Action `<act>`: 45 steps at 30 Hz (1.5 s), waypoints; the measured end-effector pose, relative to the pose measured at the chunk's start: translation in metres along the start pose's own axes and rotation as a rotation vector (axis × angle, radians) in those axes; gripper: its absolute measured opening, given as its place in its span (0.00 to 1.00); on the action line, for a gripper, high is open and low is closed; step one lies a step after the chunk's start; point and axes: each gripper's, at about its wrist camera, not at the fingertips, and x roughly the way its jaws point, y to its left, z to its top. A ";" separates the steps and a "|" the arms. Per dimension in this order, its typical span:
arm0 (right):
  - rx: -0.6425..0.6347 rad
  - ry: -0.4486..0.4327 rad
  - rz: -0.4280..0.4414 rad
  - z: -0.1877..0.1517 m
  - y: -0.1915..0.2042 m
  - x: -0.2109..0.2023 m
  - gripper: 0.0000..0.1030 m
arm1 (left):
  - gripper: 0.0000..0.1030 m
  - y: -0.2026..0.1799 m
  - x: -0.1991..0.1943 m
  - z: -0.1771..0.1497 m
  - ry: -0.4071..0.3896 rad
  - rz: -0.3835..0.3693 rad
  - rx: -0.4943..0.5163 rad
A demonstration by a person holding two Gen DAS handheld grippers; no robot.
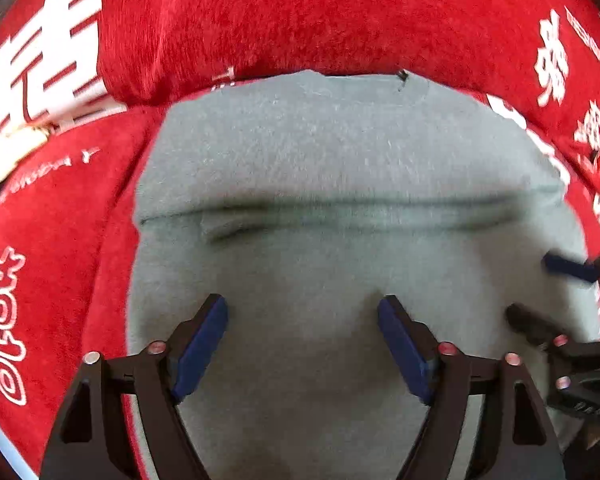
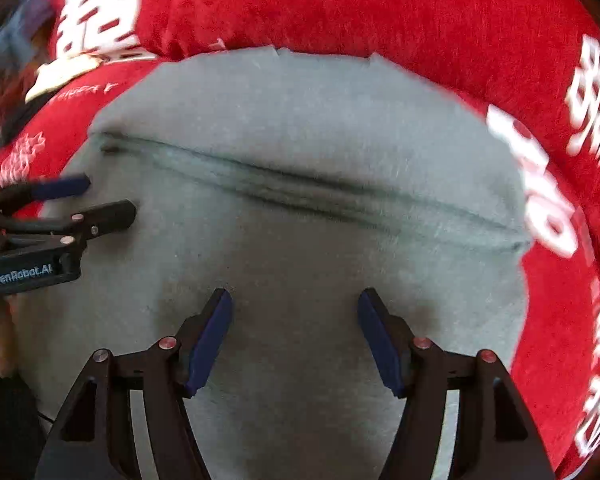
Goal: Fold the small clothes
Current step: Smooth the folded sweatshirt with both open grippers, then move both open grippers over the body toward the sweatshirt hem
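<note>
Grey garment (image 1: pixel 340 184) beneath left gripper (image 1: pixel 302 312)

1. You worked in what looked like a home.
2. A plush red cloth (image 1: pixel 300 20) with white Chinese characters (image 1: pixel 48 60) covered your surface.
3. A small grey garment (image 1: pixel 320 152) lay on it.

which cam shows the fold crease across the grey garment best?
Right wrist view: the crease runs nearly unbroken from the garment's left edge to its right edge, dark and clearly defined. In the left wrist view the same crease is visible but fainter and blurrier, fading toward the right.
</note>
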 end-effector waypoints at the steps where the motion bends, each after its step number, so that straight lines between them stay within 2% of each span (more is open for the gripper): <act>1: -0.017 0.007 -0.020 -0.005 -0.001 0.000 0.78 | 1.00 0.005 -0.001 -0.009 0.015 0.010 -0.016; 3: 0.044 0.034 0.018 -0.021 -0.016 -0.005 0.78 | 1.00 0.016 -0.007 -0.026 0.013 -0.013 -0.057; 5: 0.063 0.034 0.028 -0.038 -0.023 -0.015 0.79 | 1.00 0.021 -0.019 -0.044 0.001 -0.006 -0.045; 8: 0.027 0.012 -0.005 -0.075 -0.025 -0.035 0.82 | 1.00 0.025 -0.035 -0.078 -0.014 -0.003 -0.037; 11: 0.024 0.002 -0.024 -0.111 -0.030 -0.053 0.83 | 1.00 0.024 -0.042 -0.098 -0.025 -0.001 -0.046; 13: 0.045 0.004 -0.023 -0.124 -0.035 -0.060 0.86 | 1.00 0.022 -0.044 -0.110 -0.007 -0.007 -0.055; 16: 0.026 0.017 -0.057 -0.135 -0.028 -0.062 0.86 | 1.00 0.014 -0.051 -0.123 0.003 0.035 -0.007; 18: 0.037 0.043 -0.068 -0.134 -0.026 -0.065 0.87 | 1.00 0.013 -0.055 -0.122 0.024 0.015 -0.018; 20: 0.066 0.058 -0.024 -0.125 -0.023 -0.069 0.87 | 1.00 0.010 -0.065 -0.117 -0.008 -0.017 -0.034; 23: 0.103 0.014 0.025 -0.108 -0.017 -0.074 0.87 | 1.00 0.002 -0.068 -0.108 -0.010 -0.049 -0.062; 25: 0.188 0.060 0.094 -0.091 -0.020 -0.063 0.87 | 1.00 -0.007 -0.065 -0.099 0.016 -0.079 -0.065; 26: 0.247 0.111 0.146 -0.084 -0.024 -0.054 0.87 | 1.00 -0.015 -0.063 -0.095 0.025 -0.089 -0.049; 27: 0.292 0.153 0.148 -0.079 -0.027 -0.047 0.87 | 1.00 -0.020 -0.062 -0.094 0.031 -0.089 -0.040; 28: 0.308 0.158 0.136 -0.077 -0.028 -0.045 0.87 | 1.00 -0.024 -0.058 -0.093 0.047 -0.081 -0.032; 30: 0.286 0.182 0.126 -0.072 -0.025 -0.043 0.89 | 1.00 -0.029 -0.045 -0.097 0.099 -0.073 -0.026; 31: 0.261 0.195 0.115 -0.072 -0.022 -0.041 0.89 | 1.00 -0.030 -0.042 -0.101 0.095 -0.049 -0.018; 32: 0.231 0.199 0.099 -0.074 -0.018 -0.041 0.89 | 1.00 -0.033 -0.043 -0.105 0.056 -0.017 0.008; 34: 0.113 0.200 0.030 -0.079 -0.002 -0.040 0.90 | 1.00 -0.034 -0.046 -0.109 0.043 -0.013 0.016; 36: -0.014 0.172 -0.046 -0.087 0.017 -0.041 0.97 | 1.00 -0.034 -0.048 -0.112 0.043 -0.018 0.014; 37: -0.001 0.166 -0.061 -0.090 0.018 -0.040 0.98 | 1.00 -0.034 -0.048 -0.112 0.044 -0.019 0.016; 41: 0.185 0.172 0.010 -0.092 -0.003 -0.042 1.00 | 1.00 -0.032 -0.050 -0.113 0.043 -0.023 0.016; 43: 0.281 0.133 0.056 -0.095 -0.015 -0.047 1.00 | 1.00 -0.031 -0.051 -0.115 0.041 -0.027 0.018; 45: 0.316 0.101 0.081 -0.100 -0.020 -0.051 1.00 | 1.00 -0.030 -0.052 -0.118 0.032 -0.031 0.025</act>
